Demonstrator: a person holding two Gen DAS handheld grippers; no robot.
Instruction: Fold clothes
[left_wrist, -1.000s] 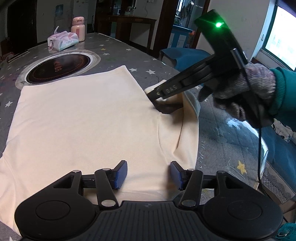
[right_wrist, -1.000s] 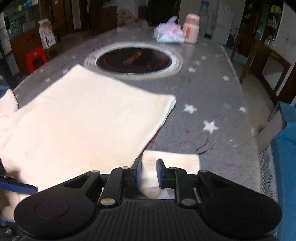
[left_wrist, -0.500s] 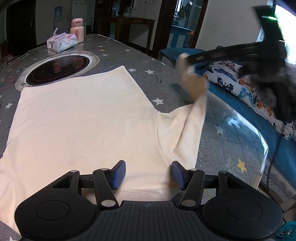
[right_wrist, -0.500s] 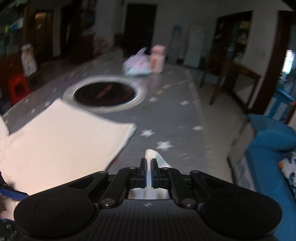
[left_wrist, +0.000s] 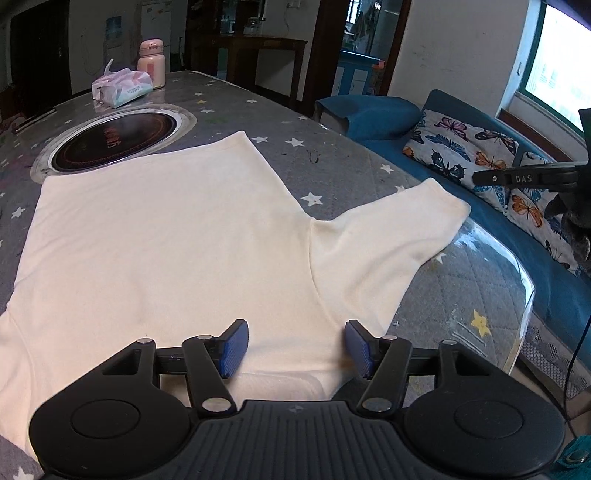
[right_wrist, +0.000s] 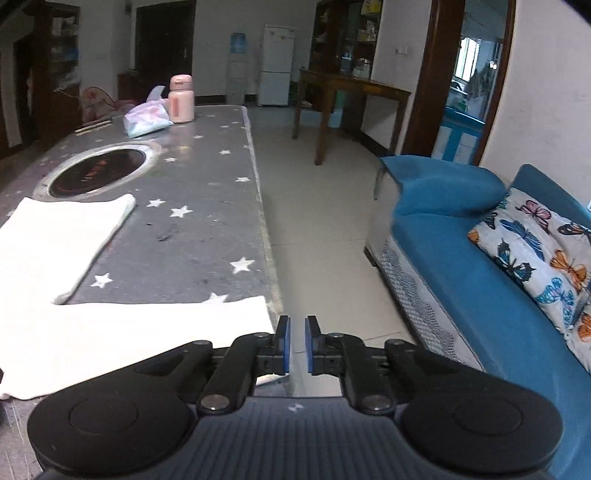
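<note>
A cream T-shirt (left_wrist: 166, 229) lies flat on the grey star-patterned table (left_wrist: 351, 166). Its right sleeve (left_wrist: 388, 229) is spread out toward the table's edge. My left gripper (left_wrist: 295, 347) hovers over the shirt's near edge, its jaws opening, with cloth lying beneath the blue pads and not pinched. At the right of the left wrist view, my right gripper (left_wrist: 476, 178) is past the sleeve tip, off the table. In the right wrist view this right gripper (right_wrist: 296, 343) has a narrow gap that is opening and holds nothing; the sleeve (right_wrist: 147, 332) lies just to its left.
A round recessed hob (left_wrist: 110, 138) sits beyond the shirt, with a tissue pack (left_wrist: 123, 86) and a pink bottle (left_wrist: 151, 62) behind it. A blue sofa (right_wrist: 461, 258) with a butterfly cushion (right_wrist: 535, 251) stands right of the table, across a strip of tiled floor (right_wrist: 321, 240).
The right gripper lifted the sleeve off the shirt body, carried it out to the right, let it go and moved past the table edge. The left gripper stayed put, jaws slightly wider.
</note>
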